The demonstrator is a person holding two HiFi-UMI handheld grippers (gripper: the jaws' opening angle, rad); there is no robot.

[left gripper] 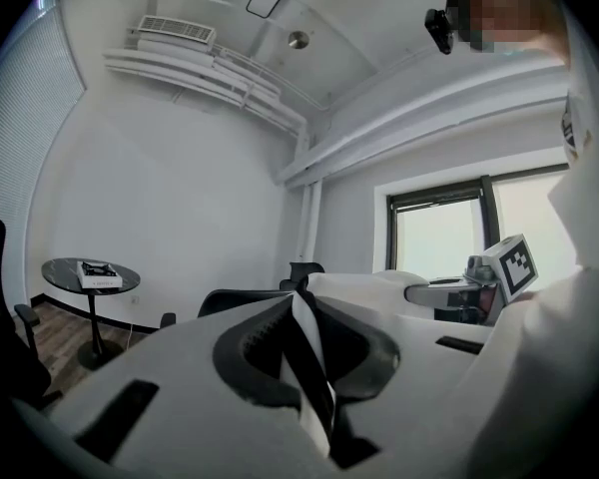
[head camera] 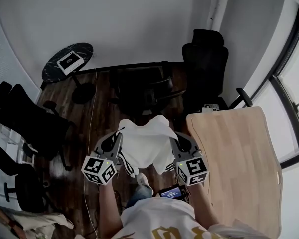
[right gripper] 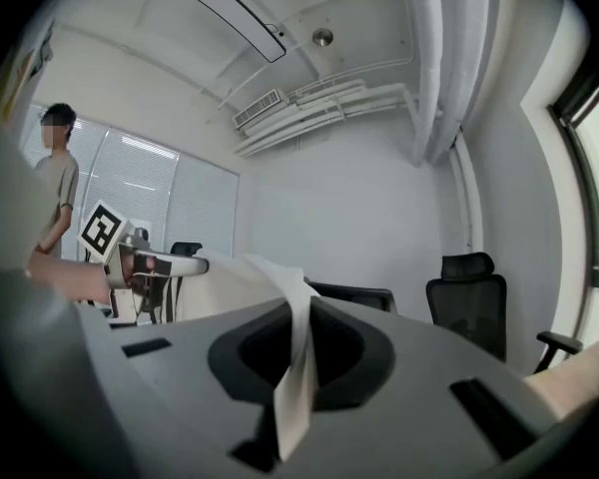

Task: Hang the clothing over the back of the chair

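Left gripper (head camera: 118,137) and right gripper (head camera: 175,141) are each clamped on the white clothing (head camera: 147,146), which is held spread between them just before the dark chair (head camera: 139,88). Gold print on the person's shirt (head camera: 162,231) is unreadable.

walls: white (head camera: 139,19) | floor: dark wood (head camera: 102,126) | round black table (head camera: 52,73) | light wooden desk (head camera: 239,158) | window: right (head camera: 296,83)

Loose white garment (head camera: 148,143), held aloft by two edges, sagging between, before black chair (head camera: 139,88)
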